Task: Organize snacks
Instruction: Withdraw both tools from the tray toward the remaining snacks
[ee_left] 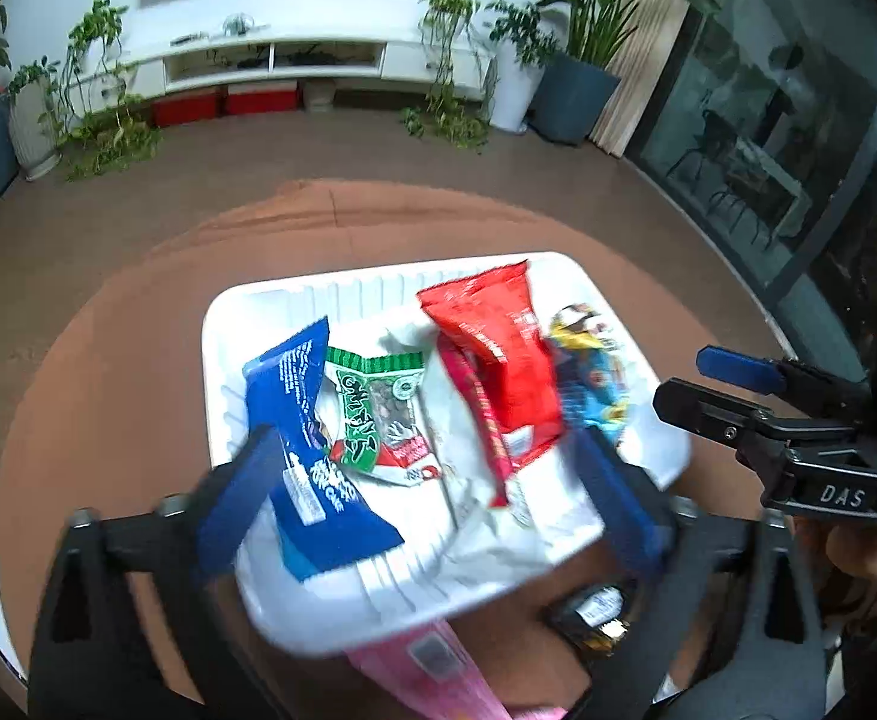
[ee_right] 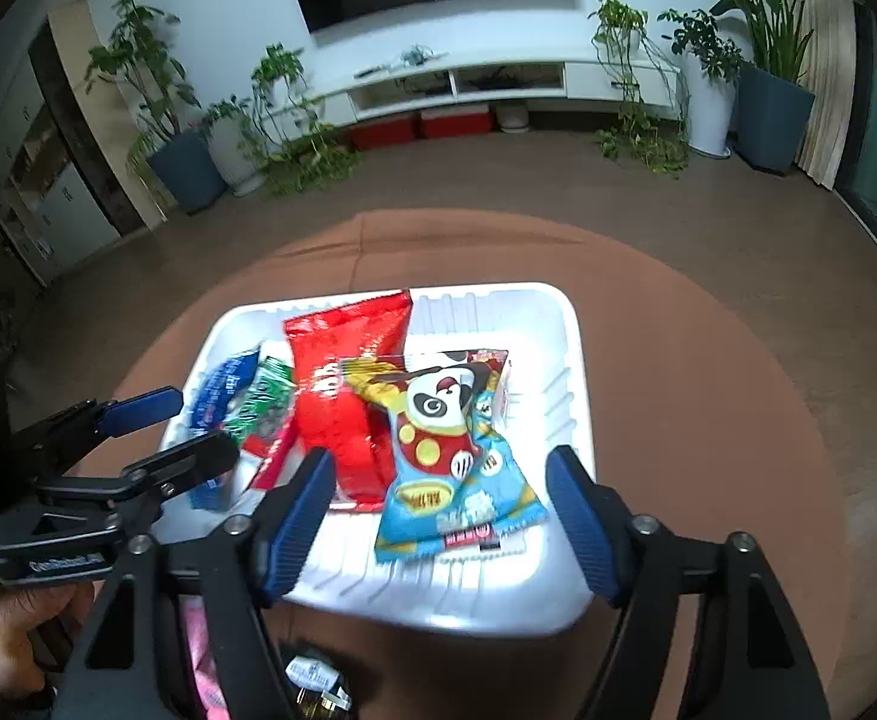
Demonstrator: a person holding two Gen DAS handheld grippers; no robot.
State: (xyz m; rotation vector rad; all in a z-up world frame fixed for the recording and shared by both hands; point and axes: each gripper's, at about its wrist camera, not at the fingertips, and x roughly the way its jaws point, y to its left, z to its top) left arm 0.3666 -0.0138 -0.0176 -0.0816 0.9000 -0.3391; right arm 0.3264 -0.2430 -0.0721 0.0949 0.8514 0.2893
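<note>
A white tray [ee_left: 378,275] [ee_right: 498,293] on a round brown table [ee_left: 108,390] [ee_right: 708,390] holds several snack packets. From left to right they are a blue one [ee_left: 312,450] [ee_right: 225,384], a green one [ee_left: 378,408] [ee_right: 264,396], a red one [ee_left: 498,348] [ee_right: 342,384] and a light-blue panda packet [ee_left: 588,360] [ee_right: 444,456]. My left gripper [ee_left: 423,438] [ee_right: 204,425] stands wide open over the tray's near left part, pads touching nothing. My right gripper [ee_right: 438,456] [ee_left: 681,378] hangs open over the panda packet, not pressing on it.
A pink packet [ee_left: 432,672] [ee_right: 198,648] and a dark packet [ee_left: 594,618] [ee_right: 315,678] lie on the table just in front of the tray. A person's hand [ee_right: 0,630] holds the left gripper. Potted plants and a white TV cabinet stand far behind.
</note>
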